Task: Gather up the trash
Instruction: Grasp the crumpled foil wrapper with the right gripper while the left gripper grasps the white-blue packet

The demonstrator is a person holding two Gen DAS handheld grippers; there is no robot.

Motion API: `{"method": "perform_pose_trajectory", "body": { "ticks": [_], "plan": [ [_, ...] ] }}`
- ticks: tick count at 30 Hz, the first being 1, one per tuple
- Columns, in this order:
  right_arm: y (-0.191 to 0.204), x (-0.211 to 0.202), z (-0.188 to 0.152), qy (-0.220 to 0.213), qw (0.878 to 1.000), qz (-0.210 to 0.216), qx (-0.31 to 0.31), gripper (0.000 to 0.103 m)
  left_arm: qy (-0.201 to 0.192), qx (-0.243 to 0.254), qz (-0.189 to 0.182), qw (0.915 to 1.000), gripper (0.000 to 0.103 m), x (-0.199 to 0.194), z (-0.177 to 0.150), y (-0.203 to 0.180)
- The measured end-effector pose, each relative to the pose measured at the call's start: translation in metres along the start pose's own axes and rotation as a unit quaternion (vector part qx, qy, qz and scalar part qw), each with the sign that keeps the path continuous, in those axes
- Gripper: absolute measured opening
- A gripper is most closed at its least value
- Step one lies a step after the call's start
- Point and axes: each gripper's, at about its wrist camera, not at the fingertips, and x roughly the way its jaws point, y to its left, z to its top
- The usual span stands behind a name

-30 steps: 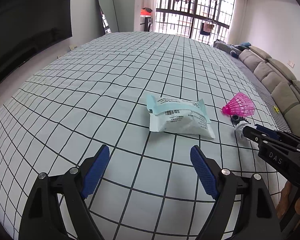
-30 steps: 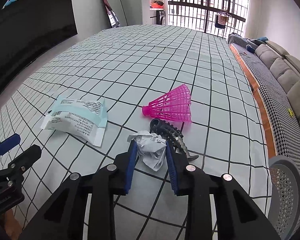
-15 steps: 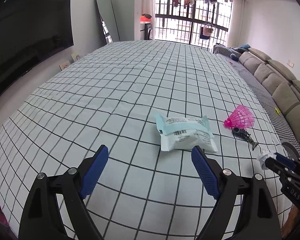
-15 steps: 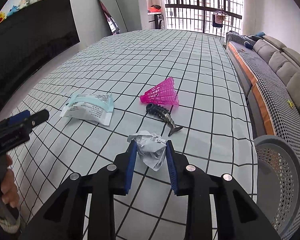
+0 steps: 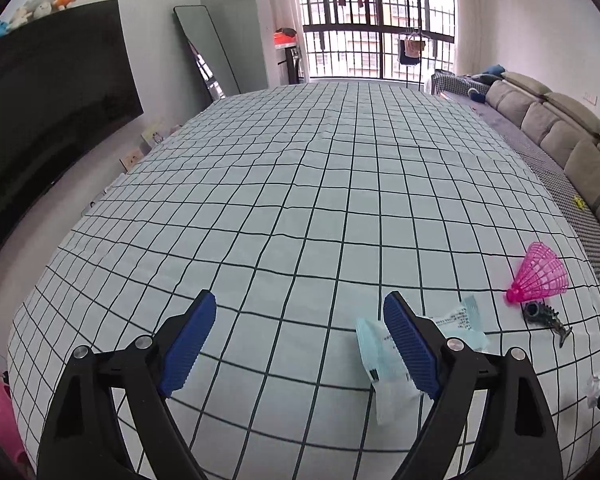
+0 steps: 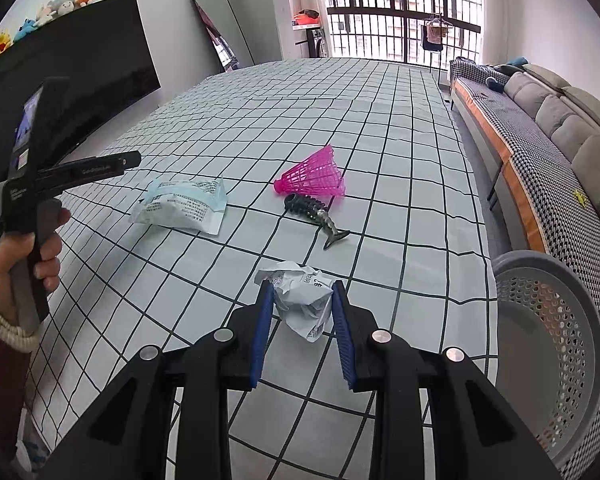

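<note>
Left wrist view: left gripper (image 5: 298, 330) spread wide above checked cloth (image 5: 320, 184), nothing between pads; blue-white packet (image 5: 384, 360) partly behind its right finger, pink shuttlecock (image 5: 540, 276) far right. Right wrist view: right gripper (image 6: 302, 320) clenched on crumpled paper (image 6: 304, 300), lifted off cloth near grey basket (image 6: 560, 344); dark fish toy (image 6: 312, 216) just beside shuttlecock.

We see a pink shuttlecock (image 6: 313, 176) lying on the checked cloth (image 6: 380, 120), a dark toy fish skeleton (image 6: 314, 212) just beside it, a grey sofa (image 6: 572, 120), a black television (image 6: 80, 68) topped with plush toys (image 6: 66, 2).
</note>
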Motion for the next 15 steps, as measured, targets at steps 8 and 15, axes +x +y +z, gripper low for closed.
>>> {"method": "perform_pose_trajectory", "body": {
  "ticks": [8, 15],
  "plan": [
    [-0.002, -0.006, 0.000, -0.002, 1.000, -0.003, -0.001, 0.029, 0.029, 0.017, -0.005, 0.9994, 0.084, 0.032, 0.005, -0.009],
    [-0.006, -0.014, 0.000, -0.010, 1.000, 0.000, 0.005, 0.029, 0.039, 0.045, -0.024, 0.9979, 0.084, 0.018, -0.023, -0.022]
  ]
}}
